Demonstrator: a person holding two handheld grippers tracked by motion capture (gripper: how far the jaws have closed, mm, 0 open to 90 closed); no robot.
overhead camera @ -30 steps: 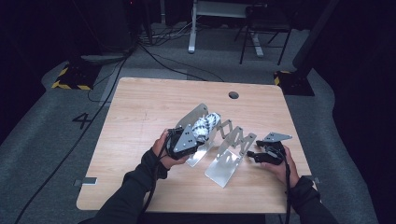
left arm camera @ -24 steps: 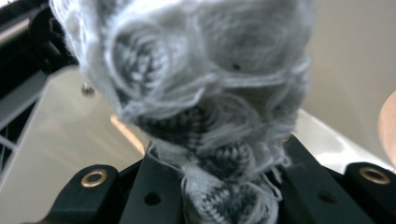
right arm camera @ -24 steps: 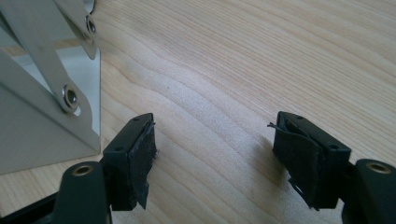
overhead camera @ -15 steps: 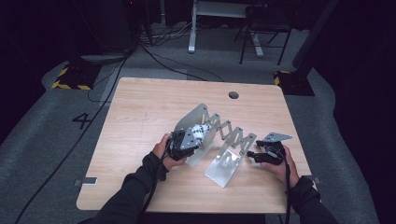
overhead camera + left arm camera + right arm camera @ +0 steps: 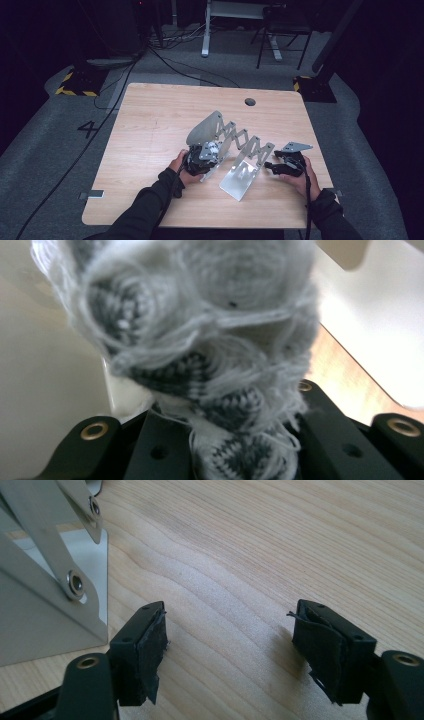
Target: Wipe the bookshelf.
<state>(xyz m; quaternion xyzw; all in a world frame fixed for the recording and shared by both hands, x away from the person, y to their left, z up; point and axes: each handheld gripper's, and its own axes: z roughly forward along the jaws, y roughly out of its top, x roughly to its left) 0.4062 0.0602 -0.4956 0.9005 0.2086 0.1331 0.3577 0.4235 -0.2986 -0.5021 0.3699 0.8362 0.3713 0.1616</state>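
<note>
Lowered since a second ago: left gripper (image 5: pixel 204 159) and its bundle of grey-and-white knitted cloth (image 5: pixel 200 340), down from above the metal rack (image 5: pixel 235 150) to a spot low beside the rack's rounded end plate (image 5: pixel 202 131). Unmoved over the same second: right gripper (image 5: pixel 280 167), resting at the rack's other end.

Seen from the high view: pale wooden table (image 5: pixel 150 125) on a grey floor, with a small round hole (image 5: pixel 250 102) near its far edge. At its middle, a folding metal rack, zigzag bars stretched between two flat plates, the nearer plate (image 5: pixel 241 177) tilted down toward the table's front edge. Two dark-sleeved forearms entering from below, one hand on each gripper.

Left gripper view: black jaws clamped tight on the cloth, a fuzzy rolled wad with loose threads, bulging up and out between the pads. Behind the wad, pale metal plate on both sides and a strip of wood at right.

Right gripper view (image 5: pixel 230 645): jaws spread wide, nothing between them but bare wood grain. Worn black pads (image 5: pixel 150 650), frayed at the edges. At upper left, just beside the left jaw, a corner of the rack's plate (image 5: pixel 45 625) with riveted bars, standing on the table.
</note>
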